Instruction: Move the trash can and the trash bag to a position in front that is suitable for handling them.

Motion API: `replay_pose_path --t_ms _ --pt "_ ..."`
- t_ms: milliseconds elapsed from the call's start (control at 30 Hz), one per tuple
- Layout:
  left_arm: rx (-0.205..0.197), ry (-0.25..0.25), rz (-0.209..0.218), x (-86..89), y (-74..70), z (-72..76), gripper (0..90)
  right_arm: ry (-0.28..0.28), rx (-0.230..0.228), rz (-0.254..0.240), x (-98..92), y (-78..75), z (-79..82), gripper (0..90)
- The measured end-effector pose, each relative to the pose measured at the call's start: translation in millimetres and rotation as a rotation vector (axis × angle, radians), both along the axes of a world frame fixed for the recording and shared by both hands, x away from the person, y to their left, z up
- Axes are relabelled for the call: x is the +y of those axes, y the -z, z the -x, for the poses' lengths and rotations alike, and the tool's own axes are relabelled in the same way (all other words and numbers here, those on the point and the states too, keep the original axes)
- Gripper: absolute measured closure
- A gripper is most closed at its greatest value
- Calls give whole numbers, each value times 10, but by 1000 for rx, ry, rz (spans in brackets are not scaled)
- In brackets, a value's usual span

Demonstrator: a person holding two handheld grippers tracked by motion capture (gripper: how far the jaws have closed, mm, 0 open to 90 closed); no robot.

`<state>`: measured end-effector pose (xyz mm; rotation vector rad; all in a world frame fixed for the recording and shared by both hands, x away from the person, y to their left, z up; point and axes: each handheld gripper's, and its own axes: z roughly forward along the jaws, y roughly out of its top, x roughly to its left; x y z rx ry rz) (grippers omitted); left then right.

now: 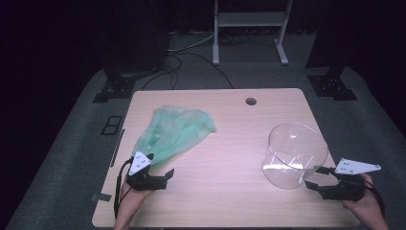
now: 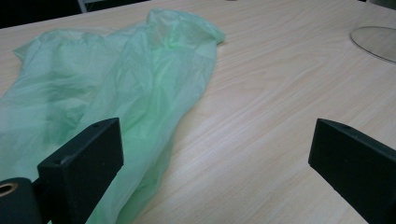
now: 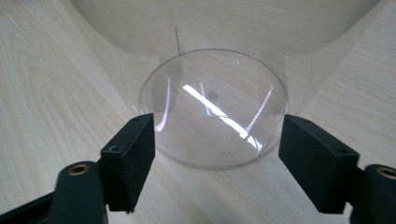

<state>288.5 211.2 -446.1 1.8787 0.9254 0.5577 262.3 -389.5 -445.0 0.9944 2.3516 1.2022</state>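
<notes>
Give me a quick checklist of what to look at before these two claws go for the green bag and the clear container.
1. Left claw open: ok, its jaws stand wide apart with nothing between them.
2. Green plastic bag within reach: ok, it lies crumpled just ahead of the left claw.
3. Right claw open: ok, jaws wide, gripping nothing.
4. Clear container upright: ok, it stands on the wooden table, mouth up.
5. Container holds nothing: ok, only reflections show inside.
6. Bag's mouth found: cannot tell, the folds hide it.

Green bag (image 2: 116, 93) partly behind gripper
</notes>
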Motion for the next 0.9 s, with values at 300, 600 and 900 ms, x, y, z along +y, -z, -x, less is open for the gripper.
replay_pose_path --t_ms 300,600,900 --pt "-4 -1 8 29 -15 15 19 -67 -15 42 292 -114 -222 261" --pt "8 -7 11 68 12 -7 19 -162 -9 68 690 -198 -478 261" --pt "13 -20 14 108 25 -17 19 -214 -26 68 1089 -227 -653 261"
